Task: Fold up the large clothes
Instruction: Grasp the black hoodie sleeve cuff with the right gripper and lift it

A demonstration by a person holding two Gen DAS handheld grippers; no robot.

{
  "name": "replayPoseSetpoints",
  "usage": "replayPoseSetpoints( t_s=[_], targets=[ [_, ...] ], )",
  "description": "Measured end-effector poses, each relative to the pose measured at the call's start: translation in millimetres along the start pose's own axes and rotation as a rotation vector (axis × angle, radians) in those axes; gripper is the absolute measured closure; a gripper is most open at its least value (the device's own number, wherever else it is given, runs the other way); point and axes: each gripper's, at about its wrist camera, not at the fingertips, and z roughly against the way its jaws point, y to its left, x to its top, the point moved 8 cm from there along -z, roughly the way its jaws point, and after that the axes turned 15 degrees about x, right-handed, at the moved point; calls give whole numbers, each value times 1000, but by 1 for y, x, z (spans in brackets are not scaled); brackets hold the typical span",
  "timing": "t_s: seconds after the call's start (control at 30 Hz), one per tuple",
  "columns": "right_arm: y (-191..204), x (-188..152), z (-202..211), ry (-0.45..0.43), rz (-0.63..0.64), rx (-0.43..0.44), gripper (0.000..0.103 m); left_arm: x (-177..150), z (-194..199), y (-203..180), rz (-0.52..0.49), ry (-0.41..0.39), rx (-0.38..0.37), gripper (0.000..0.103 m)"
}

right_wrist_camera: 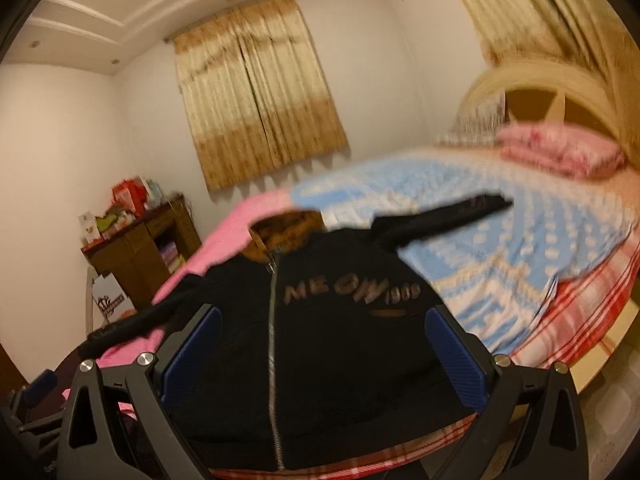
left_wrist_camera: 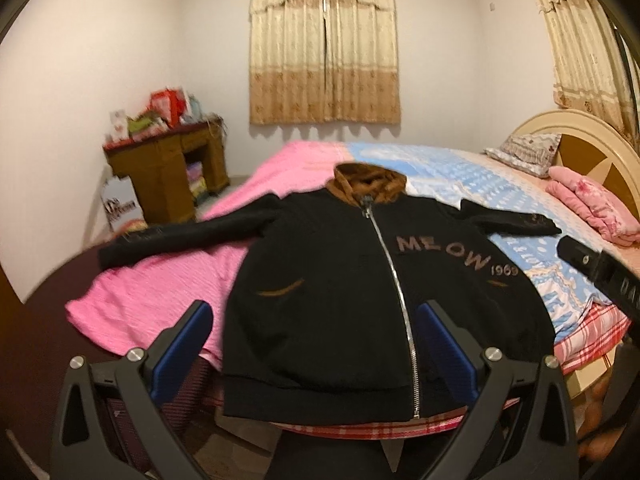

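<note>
Lying front-up near the foot of the bed [left_wrist_camera: 460,172], the black zip-up jacket [left_wrist_camera: 320,280] is spread flat with both sleeves stretched out to the sides. Its silver zipper [left_wrist_camera: 394,280] is closed up to a brown furry collar [left_wrist_camera: 370,182], and the chest carries the lettering "MEOW 1969" [left_wrist_camera: 452,254]. The jacket rests partly on a pink blanket [left_wrist_camera: 168,284] and partly on a blue patterned sheet [left_wrist_camera: 472,184], while its hem reaches the bed's edge over a red plaid cover [left_wrist_camera: 588,336].

The left gripper [left_wrist_camera: 316,320] hovers above the jacket's lower part, its blue-padded fingers [left_wrist_camera: 192,328] spread wide with nothing between them. The right gripper [right_wrist_camera: 324,328] is likewise spread wide and empty, hanging over the jacket [right_wrist_camera: 320,340] from the same side; this view is blurred.

At the head of the bed sit a cream headboard [left_wrist_camera: 592,136], a patterned pillow [left_wrist_camera: 524,154] and a folded pink quilt [left_wrist_camera: 592,204]. A wooden cabinet [left_wrist_camera: 168,168] loaded with boxes stands against the far wall, and beige curtains [left_wrist_camera: 324,44] cover the window.
</note>
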Motion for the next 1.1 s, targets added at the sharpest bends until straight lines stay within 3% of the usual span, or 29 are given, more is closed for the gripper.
replayPoseSetpoints(
  t_s=[0.23, 0.33, 0.37, 0.4, 0.43, 0.47, 0.63, 0.67, 0.7, 0.73, 0.77, 0.83, 0.93, 1.1],
  targets=[
    [-89, 26, -35, 35, -180, -56, 1, -8, -68, 0, -19, 156, -15, 0],
    [-124, 74, -39, 26, -225, -24, 2, 12, -92, 8, 3, 175, 15, 0],
    [-133, 91, -39, 19, -244, -7, 11, 21, -98, 10, 12, 166, 26, 0],
    [-141, 109, -38, 12, -258, 9, 32, 36, -105, 11, 20, 149, 46, 0],
    [-149, 127, -38, 5, -264, 21, 46, 45, -111, 11, 22, 138, 60, 0],
    [-159, 150, -38, -7, -269, 29, 51, 58, -117, 9, 22, 129, 73, 0],
    [-220, 234, -53, -109, -348, 42, 50, 108, -153, -12, 27, 86, 81, 0],
    [-243, 245, -61, -144, -387, 40, 39, 114, -163, -17, 31, 77, 91, 0],
    [-265, 249, -70, -168, -420, 32, 15, 117, -173, -22, 31, 73, 104, 0],
    [-286, 249, -78, -183, -455, 12, 6, 117, -183, -24, 29, 72, 114, 0],
    [-320, 243, -90, -200, -514, -27, 4, 116, -192, -27, 24, 73, 127, 0],
    [-367, 223, -110, -179, -611, -92, 4, 106, -215, -33, 15, 93, 167, 0],
    [-424, 186, -149, -120, -750, -92, 5, 89, -241, -43, 14, 127, 175, 0],
    [-473, 173, -200, -65, -744, -149, 5, 71, -267, -57, 19, 130, 194, 0]
  ],
)
